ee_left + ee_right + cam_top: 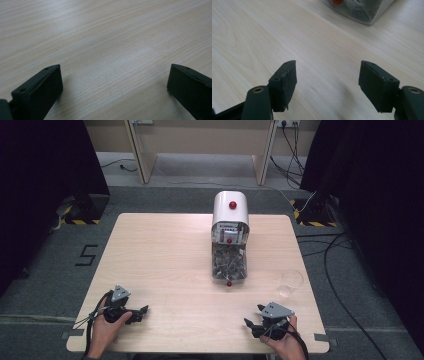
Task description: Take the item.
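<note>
Two grippers rest low at the near edge of the bench (165, 250), one in each hand, both empty. Left gripper (142, 312) sits at about 7 o'clock of the bench; in the left gripper view its fingers (40, 92) stand wide apart with bare wood grain between them. Right gripper (252, 325) sits at about 5 o'clock; in the right gripper view its fingers (284, 82) are also well spread, nothing between the pads, bench surface showing through the gap.

Nearest object to either hand: a clear drinking glass (290, 282), upright, close to the right edge of the bench, at roughly 1 o'clock from the right gripper and near it. It lies well apart from the left gripper.

Farther off, at bench centre: a dispenser-type machine (230, 236), with a white rounded hood and red knob at the far end and a clear bin (359, 10) full of small dark pieces at the near end, ending in a small red knob (229, 283). Long axis runs 12 to 6 o'clock, straight toward the person. From the right gripper it lies at about 11 o'clock; the right gripper view shows the bin's near corner at top, just right of centre. From the left gripper it lies at about 2 o'clock, farther away.

Judgement: right hand is the nearer to both glass and bin.
</note>
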`<state>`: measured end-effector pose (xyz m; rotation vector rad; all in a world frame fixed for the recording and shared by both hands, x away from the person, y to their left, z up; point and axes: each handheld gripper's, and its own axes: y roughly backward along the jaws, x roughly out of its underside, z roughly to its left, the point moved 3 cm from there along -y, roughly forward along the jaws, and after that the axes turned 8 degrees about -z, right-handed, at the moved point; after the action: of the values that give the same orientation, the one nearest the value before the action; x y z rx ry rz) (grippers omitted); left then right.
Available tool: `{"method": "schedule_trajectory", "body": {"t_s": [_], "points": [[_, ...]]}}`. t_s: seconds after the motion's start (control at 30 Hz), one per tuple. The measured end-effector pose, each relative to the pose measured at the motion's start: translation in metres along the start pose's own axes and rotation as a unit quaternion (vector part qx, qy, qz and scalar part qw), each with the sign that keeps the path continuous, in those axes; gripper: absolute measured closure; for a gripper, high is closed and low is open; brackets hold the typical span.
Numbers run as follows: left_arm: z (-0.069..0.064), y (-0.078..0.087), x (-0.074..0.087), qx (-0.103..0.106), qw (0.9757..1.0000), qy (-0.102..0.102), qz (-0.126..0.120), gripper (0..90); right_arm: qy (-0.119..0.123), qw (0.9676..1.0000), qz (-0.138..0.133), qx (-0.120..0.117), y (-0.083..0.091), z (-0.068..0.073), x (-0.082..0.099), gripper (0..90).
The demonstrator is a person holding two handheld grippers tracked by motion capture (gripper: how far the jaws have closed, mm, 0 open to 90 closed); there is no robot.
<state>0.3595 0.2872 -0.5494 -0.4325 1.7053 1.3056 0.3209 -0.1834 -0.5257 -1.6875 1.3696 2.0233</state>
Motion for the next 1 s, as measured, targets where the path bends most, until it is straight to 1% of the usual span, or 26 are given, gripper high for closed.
{"method": "schedule_trajectory", "body": {"t_s": [0.1, 0.2, 0.4, 0.53, 0.63, 0.73, 1.0], "points": [[0.000, 0.000, 0.000, 0.000, 1.0000, 0.000, 0.000, 0.0, 0.003, 0.9999, -0.011, 0.003, -0.001, -0.002, -0.008, 32.5], [0.000, 0.000, 0.000, 0.000, 1.0000, 0.000, 0.000, 0.0, 0.003, 0.9998, -0.018, 0.006, -0.002, -0.003, -0.011, 33.7], [0.000, 0.000, 0.000, 0.000, 1.0000, 0.000, 0.000, 0.0, 0.002, 0.9997, -0.024, 0.003, -0.006, -0.001, -0.015, 34.5], [0.000, 0.000, 0.000, 0.000, 1.0000, 0.000, 0.000, 0.0, 0.000, 0.9995, -0.031, 0.005, -0.006, -0.004, -0.020, 35.4], [0.000, 0.000, 0.000, 0.000, 1.0000, 0.000, 0.000, 0.0, -0.002, 0.9994, -0.034, 0.003, -0.008, -0.004, -0.023, 35.7], [0.000, 0.000, 0.000, 0.000, 1.0000, 0.000, 0.000, 0.0, 0.001, 0.9993, -0.037, -0.004, -0.011, -0.004, -0.026, 35.9], [0.000, 0.000, 0.000, 0.000, 1.0000, 0.000, 0.000, 0.0, 0.006, 0.9989, -0.045, -0.008, -0.017, -0.004, -0.040, 37.9]]}}
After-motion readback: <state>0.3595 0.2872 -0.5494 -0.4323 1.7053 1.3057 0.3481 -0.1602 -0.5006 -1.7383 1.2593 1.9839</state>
